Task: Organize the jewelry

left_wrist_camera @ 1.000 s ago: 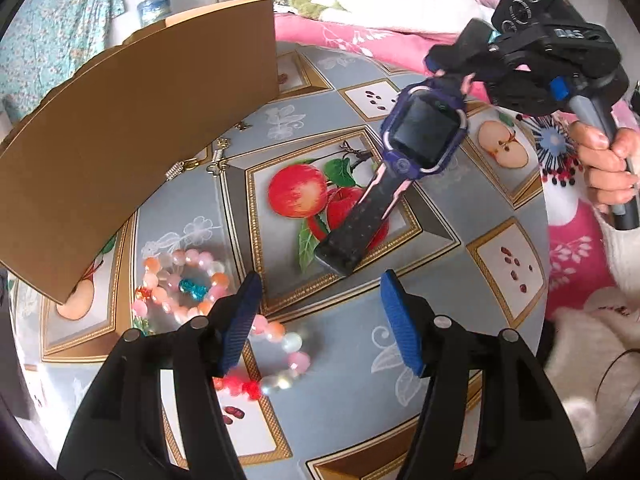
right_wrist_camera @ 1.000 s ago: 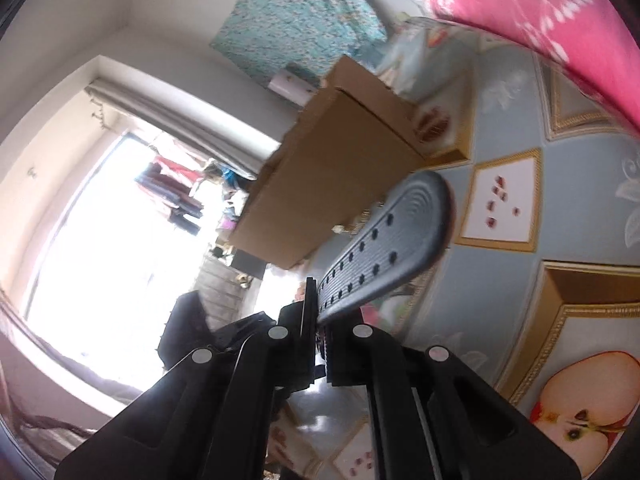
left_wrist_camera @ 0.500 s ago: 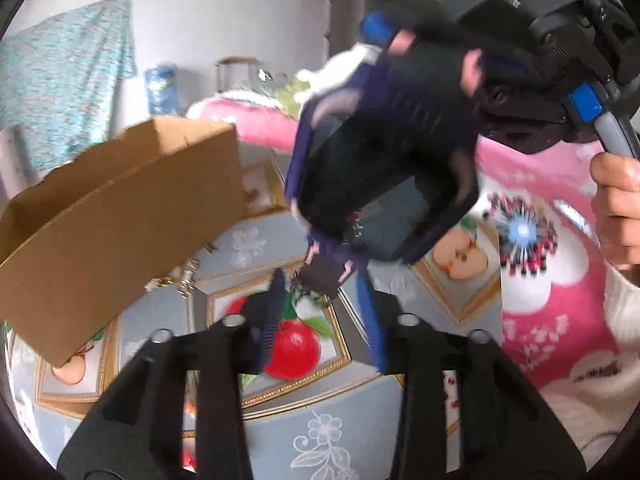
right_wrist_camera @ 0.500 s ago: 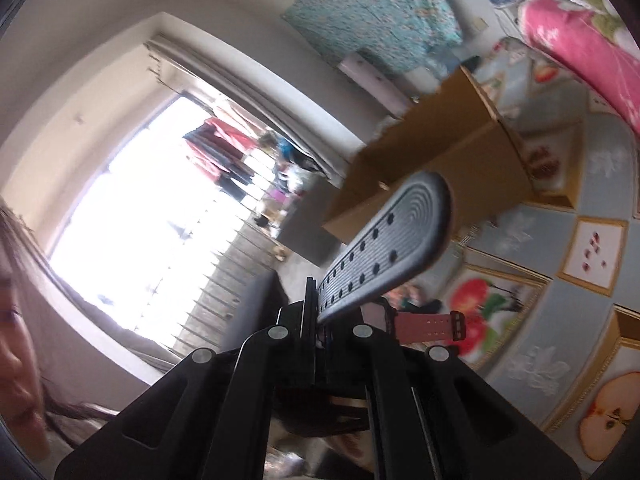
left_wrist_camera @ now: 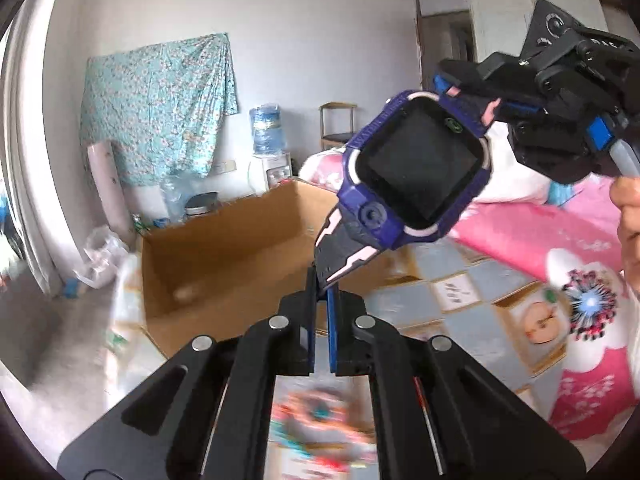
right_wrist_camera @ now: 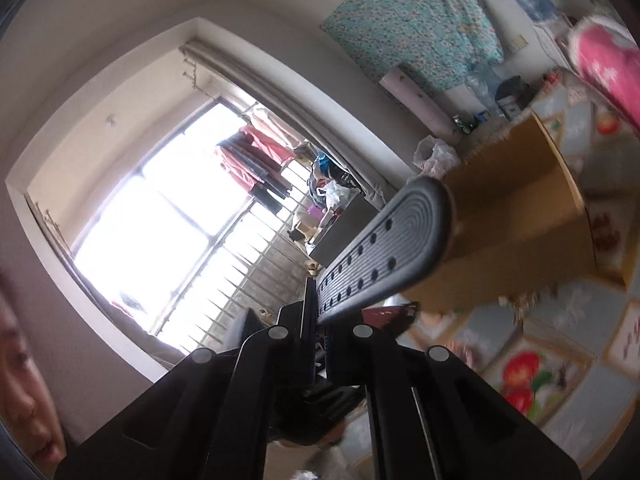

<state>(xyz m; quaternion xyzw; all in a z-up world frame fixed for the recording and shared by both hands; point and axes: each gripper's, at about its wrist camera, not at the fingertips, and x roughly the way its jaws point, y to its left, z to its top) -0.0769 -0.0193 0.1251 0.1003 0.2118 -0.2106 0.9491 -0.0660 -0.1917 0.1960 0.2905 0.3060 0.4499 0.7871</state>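
A purple and black smartwatch point(left_wrist_camera: 416, 168) hangs in the air between both grippers, its screen facing the left wrist camera. My left gripper point(left_wrist_camera: 320, 280) has its jaws closing on the tip of the lower strap, and the pads press it. My right gripper point(left_wrist_camera: 464, 92) comes in from the upper right, shut on the other strap. In the right wrist view that grey perforated strap point(right_wrist_camera: 384, 248) sticks out past the shut right gripper point(right_wrist_camera: 318, 292). Blurred beaded bracelets point(left_wrist_camera: 316, 412) lie on the table below.
An open cardboard box point(left_wrist_camera: 224, 248) stands on the table behind the watch, also in the right wrist view point(right_wrist_camera: 512, 216). The fruit-patterned tablecloth point(left_wrist_camera: 460, 288) spreads to the right. A hand point(left_wrist_camera: 628, 220) holds the right gripper beside pink bedding point(left_wrist_camera: 540, 232).
Both grippers have risen with the watch, lifting it off the table. My left gripper went from open near the strap end to shut on it. The view tilted up toward the room.
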